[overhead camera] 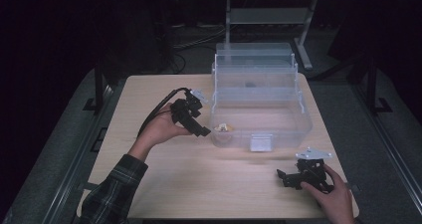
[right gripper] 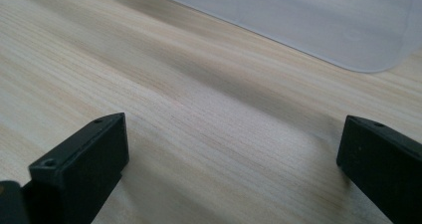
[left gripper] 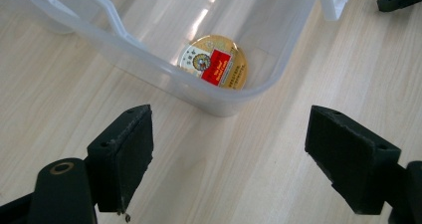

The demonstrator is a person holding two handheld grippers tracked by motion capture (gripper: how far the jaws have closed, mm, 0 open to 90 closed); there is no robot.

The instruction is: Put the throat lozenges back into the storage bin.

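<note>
Gold tin [left gripper: 215, 62] lying in the near left corner of the clear box [overhead camera: 303, 118]. Left gripper [overhead camera: 203, 130], jaws spread and empty, just outside that corner; right gripper [overhead camera: 281, 176], jaws spread, on the table [overhead camera: 199, 184].

Dim light is falling on the table [overhead camera: 209, 184] in the high view while its surroundings are sinking into black. Glare is streaking the box [left gripper: 149, 59] floor beyond the left gripper [left gripper: 229, 149]; ahead of the right gripper [right gripper: 234, 159], woodgrain is blurring softly.
</note>
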